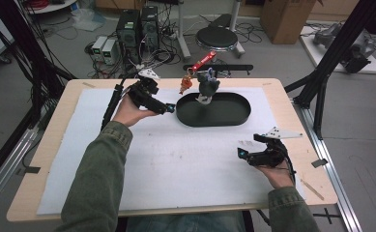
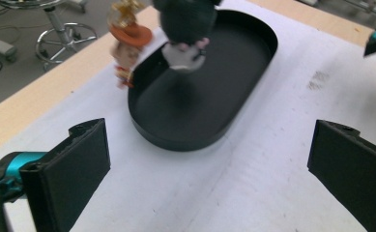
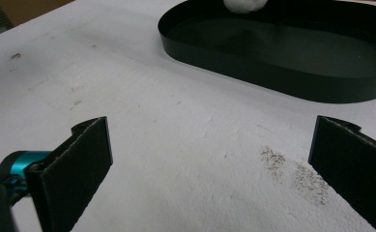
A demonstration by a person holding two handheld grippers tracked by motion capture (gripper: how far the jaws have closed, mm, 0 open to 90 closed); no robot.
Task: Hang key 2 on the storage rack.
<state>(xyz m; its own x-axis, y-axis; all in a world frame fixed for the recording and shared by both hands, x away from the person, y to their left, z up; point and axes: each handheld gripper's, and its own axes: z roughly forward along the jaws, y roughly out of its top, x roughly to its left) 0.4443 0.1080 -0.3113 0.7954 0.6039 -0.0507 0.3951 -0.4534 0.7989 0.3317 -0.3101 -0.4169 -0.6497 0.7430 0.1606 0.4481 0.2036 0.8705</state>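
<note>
Fingers of the left gripper (image 2: pixel 209 169) stand wide apart with nothing between them, pointed at the near left end of the black oval tray (image 2: pixel 253 87), which lies at about twelve o'clock from those pads; I judge the gape is kept ready for taking one of the toys ahead. A dark grey plush toy (image 2: pixel 185 21) with a pale underside sits at the tray's far left end, whether resting on the floor or held above it I cannot tell, and a small figurine in an orange cowboy hat (image 2: pixel 127 46) stands just outside the rim at roughly eleven o'clock, blurred. Fingers of the right gripper (image 3: pixel 209 169) are likewise spread and empty, low over the white foam mat (image 3: pixel 176 135), the tray off at one o'clock. From above, the right gripper (image 1: pixel 246 155) waits well apart from the tray, probably parked clear of the left hand's work
</note>
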